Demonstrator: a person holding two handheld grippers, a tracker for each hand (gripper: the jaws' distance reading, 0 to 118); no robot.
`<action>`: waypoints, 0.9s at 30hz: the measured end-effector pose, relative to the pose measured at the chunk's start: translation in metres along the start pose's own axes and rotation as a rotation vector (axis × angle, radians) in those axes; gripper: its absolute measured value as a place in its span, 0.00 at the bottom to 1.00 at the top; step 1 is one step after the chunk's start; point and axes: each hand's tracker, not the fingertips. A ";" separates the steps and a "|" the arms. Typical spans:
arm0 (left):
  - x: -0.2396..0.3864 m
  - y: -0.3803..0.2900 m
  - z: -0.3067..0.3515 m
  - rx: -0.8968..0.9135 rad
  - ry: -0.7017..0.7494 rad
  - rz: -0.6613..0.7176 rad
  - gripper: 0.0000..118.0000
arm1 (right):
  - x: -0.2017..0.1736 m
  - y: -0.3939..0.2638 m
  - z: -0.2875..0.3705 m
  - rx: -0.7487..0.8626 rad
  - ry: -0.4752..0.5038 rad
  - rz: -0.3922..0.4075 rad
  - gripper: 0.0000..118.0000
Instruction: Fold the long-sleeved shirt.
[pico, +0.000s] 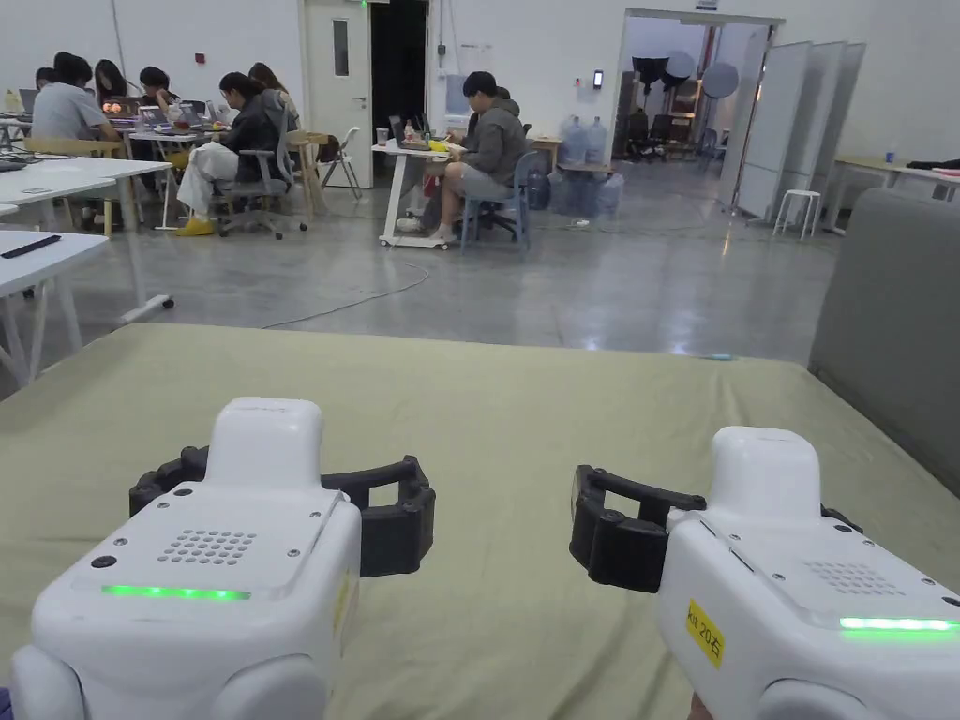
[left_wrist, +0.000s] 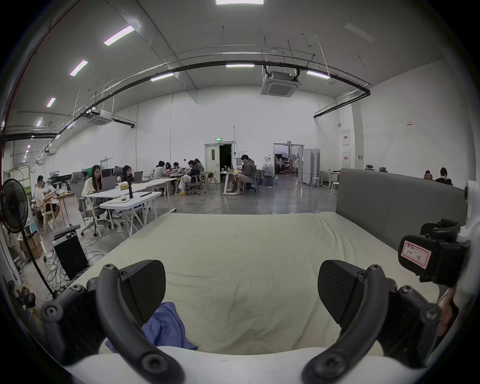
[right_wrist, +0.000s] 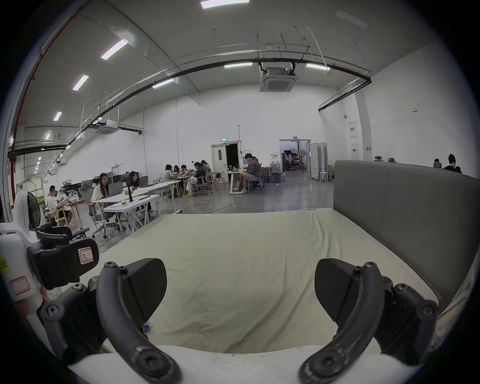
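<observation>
Left gripper view: shirt (left_wrist: 166, 330) beneath left fingers (left_wrist: 145, 285).

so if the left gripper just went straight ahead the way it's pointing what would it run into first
Probably nothing soon: the left gripper, jaws open, points across the bare green sheet toward its far edge. The blue cloth lies below, nearer the camera than the jaw tips.

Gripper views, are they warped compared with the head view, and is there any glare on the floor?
Left gripper view: strong fisheye, ceiling pipe bowed, corners black, blue cloth sharp. Right gripper view: same curvature and dark rim. Head view: straight lines, soft reflections on the polished floor, even overhead light, no hard shadows on the bed sheet.
</observation>
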 end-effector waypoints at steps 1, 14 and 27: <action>0.000 0.000 0.000 0.000 0.000 0.001 0.99 | 0.000 0.000 0.000 0.000 0.000 0.001 0.96; -0.002 0.001 0.001 -0.010 0.000 0.005 0.99 | -0.002 0.002 0.002 0.003 0.002 0.011 0.96; -0.003 0.001 0.002 -0.018 -0.005 0.002 0.99 | -0.003 0.002 0.002 -0.002 0.004 0.015 0.96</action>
